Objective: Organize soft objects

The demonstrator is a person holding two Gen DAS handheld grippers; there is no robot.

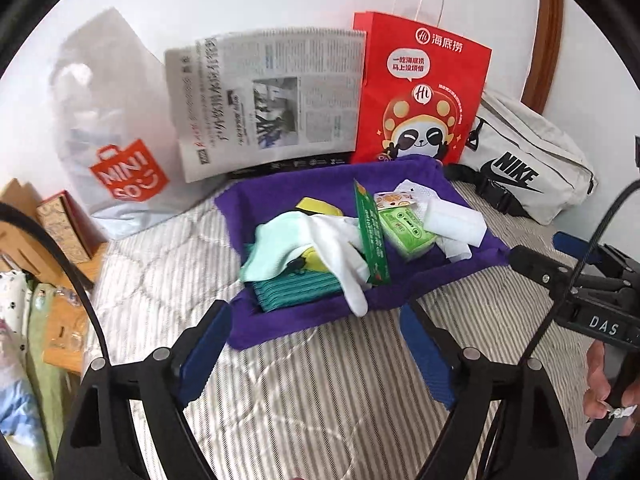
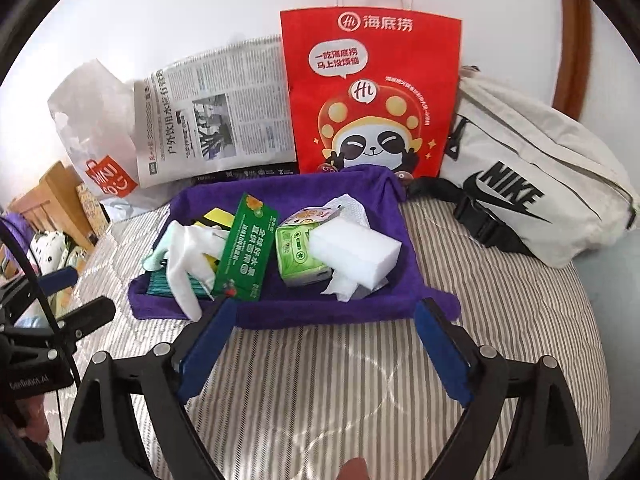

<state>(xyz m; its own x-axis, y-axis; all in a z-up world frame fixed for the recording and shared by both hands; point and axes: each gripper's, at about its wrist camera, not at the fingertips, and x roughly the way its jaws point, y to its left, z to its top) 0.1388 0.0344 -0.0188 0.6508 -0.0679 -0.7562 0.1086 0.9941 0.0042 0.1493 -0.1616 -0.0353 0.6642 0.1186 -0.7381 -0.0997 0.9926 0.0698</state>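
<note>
Your left claw (image 1: 316, 334) is wide open and holds nothing, and it hangs over the striped bed (image 1: 320, 392) just near the purple tray (image 1: 272, 332). Your right claw (image 2: 324, 330) is wide open too, with nothing in it, and its blue fingers (image 2: 208, 352) sit just in front of the tray's near edge. The purple tray lies on the bed, and the soft things are piled inside it. On the left side of the tray you can see a white glove (image 2: 186, 264) lying on a teal cloth (image 1: 296, 288), with a mint sock (image 1: 268, 252) and something yellow (image 1: 320, 206) beside them. A long green packet (image 2: 244, 252) leans across the middle. On the right side a white sponge (image 2: 354, 250) rests on a green tissue pack (image 2: 298, 258) and some white paper (image 2: 344, 284). Far behind the tray stand a red paper bag (image 2: 372, 92), a newspaper (image 2: 216, 120) and a white plastic bag (image 1: 108, 120). A white Nike bag (image 2: 532, 184) lies on the bed to the right
</note>
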